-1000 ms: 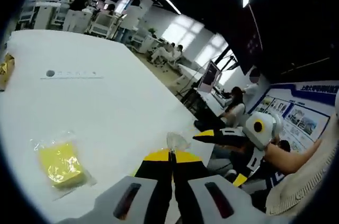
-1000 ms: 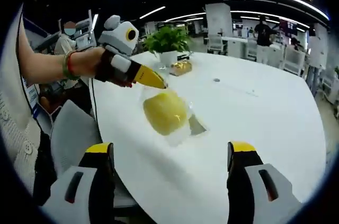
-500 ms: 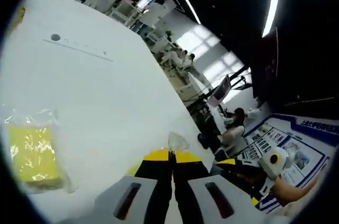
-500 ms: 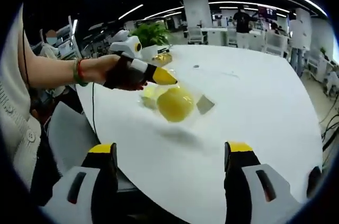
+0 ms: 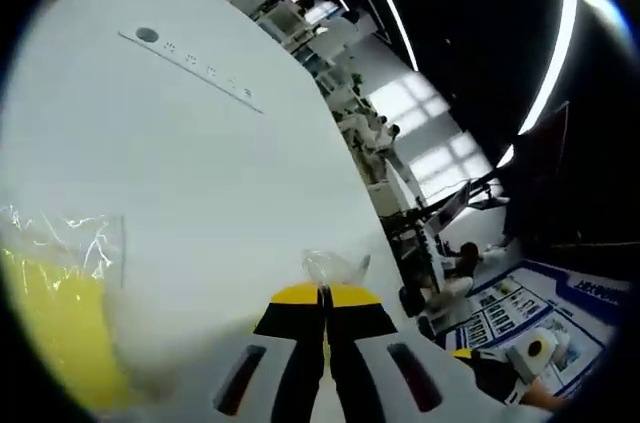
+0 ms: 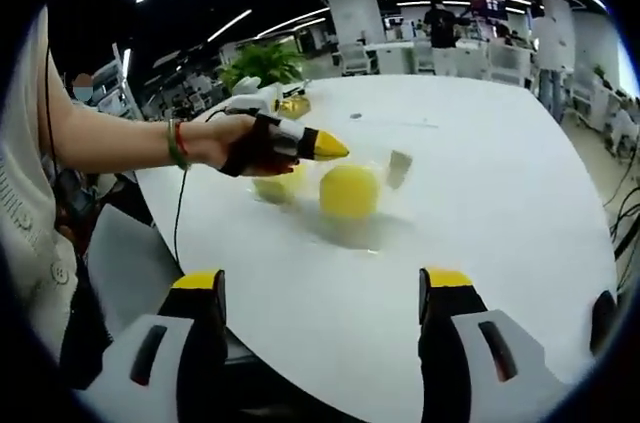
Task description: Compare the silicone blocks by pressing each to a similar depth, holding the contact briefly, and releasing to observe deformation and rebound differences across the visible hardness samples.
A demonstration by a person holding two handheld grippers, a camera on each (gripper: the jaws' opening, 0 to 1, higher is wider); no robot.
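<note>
1. Your left gripper (image 5: pixel 322 293) is pinched tight on a corner of clear plastic bag (image 5: pixel 334 266), its yellow tips meeting.
2. Your right gripper (image 6: pixel 322 288) stands wide apart, gripping nothing.
3. In the right gripper view, the bagged yellow silicone block (image 6: pixel 349 190) hangs just beside the left gripper's tip, above the white surface (image 6: pixel 480 193).
4. A second yellow block (image 5: pixel 55 338) lies bagged at the left gripper view's lower left.

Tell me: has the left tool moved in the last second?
Yes. In the right gripper view the left tool, shut on a clear plastic bag, swung farther over the white table.
</note>
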